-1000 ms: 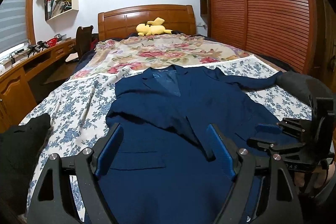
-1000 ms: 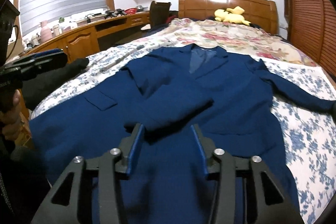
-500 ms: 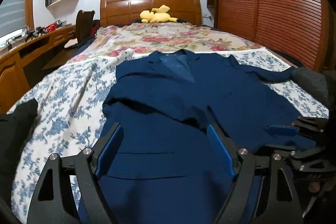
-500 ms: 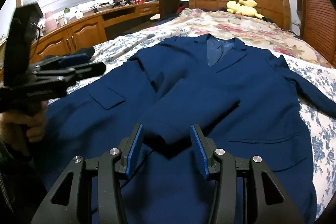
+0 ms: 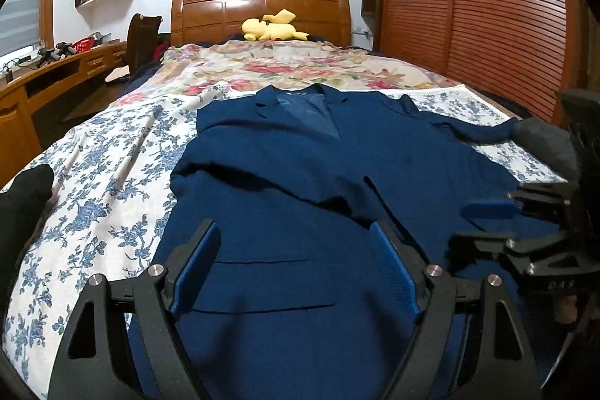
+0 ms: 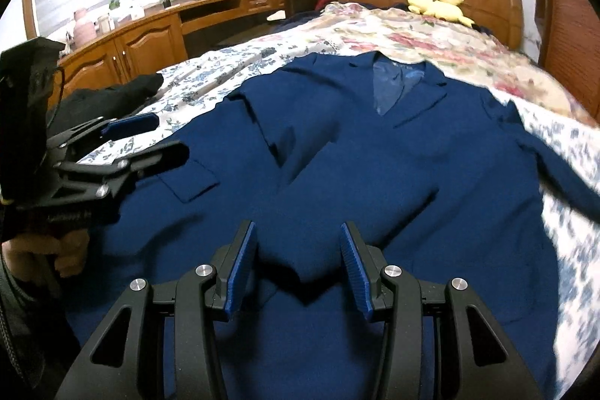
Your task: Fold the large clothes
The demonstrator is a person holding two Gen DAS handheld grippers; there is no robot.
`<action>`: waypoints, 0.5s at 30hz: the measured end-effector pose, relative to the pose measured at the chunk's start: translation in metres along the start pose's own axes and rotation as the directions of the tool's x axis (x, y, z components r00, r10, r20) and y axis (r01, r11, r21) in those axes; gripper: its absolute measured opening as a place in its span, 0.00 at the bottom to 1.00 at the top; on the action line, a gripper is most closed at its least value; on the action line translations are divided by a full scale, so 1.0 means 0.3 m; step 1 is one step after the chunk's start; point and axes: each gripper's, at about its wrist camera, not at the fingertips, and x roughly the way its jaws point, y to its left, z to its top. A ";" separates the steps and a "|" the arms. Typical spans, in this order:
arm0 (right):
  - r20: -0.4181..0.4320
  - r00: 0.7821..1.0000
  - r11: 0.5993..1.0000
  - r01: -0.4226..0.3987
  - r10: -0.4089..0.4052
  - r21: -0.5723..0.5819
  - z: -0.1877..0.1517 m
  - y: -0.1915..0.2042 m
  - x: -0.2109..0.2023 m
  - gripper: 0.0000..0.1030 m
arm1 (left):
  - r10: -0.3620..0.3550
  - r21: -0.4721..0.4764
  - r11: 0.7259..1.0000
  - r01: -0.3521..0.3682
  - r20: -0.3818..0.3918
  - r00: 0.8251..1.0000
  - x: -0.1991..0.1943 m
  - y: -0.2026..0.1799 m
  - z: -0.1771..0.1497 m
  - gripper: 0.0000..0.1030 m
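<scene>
Both claws hang released over the navy blazer (image 5: 285, 182) spread flat on the bed (image 5: 97, 167): left gripper (image 5: 296, 261) spread wide above its hem, right gripper (image 6: 300, 265) straddling the folded-over sleeve cuff (image 6: 300, 250).

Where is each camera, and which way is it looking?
Left wrist: on the left gripper, low over the blue jacket, looking up the bed toward the headboard; its own open fingers show, and the right gripper at right.
Right wrist: on the right gripper, facing the same way, over the folded sleeve; the left gripper and a hand show at left.
Both share the jacket, headboard and yellow plush toy.
</scene>
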 end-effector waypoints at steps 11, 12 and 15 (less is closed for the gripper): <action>-0.150 0.987 0.998 0.057 -0.061 -0.026 0.138 0.029 0.184 0.46 | -0.024 -0.020 1.000 0.024 0.012 1.000 -0.024 0.029 -0.001 0.80; -0.176 0.982 0.998 0.059 -0.064 -0.033 0.139 0.032 0.216 0.46 | -0.026 -0.021 0.999 0.027 0.011 1.000 -0.022 0.033 0.000 0.80; -0.242 0.964 0.993 0.100 -0.113 -0.064 0.125 0.034 0.294 0.45 | -0.035 -0.025 0.999 0.035 0.007 0.999 -0.022 0.038 -0.003 0.80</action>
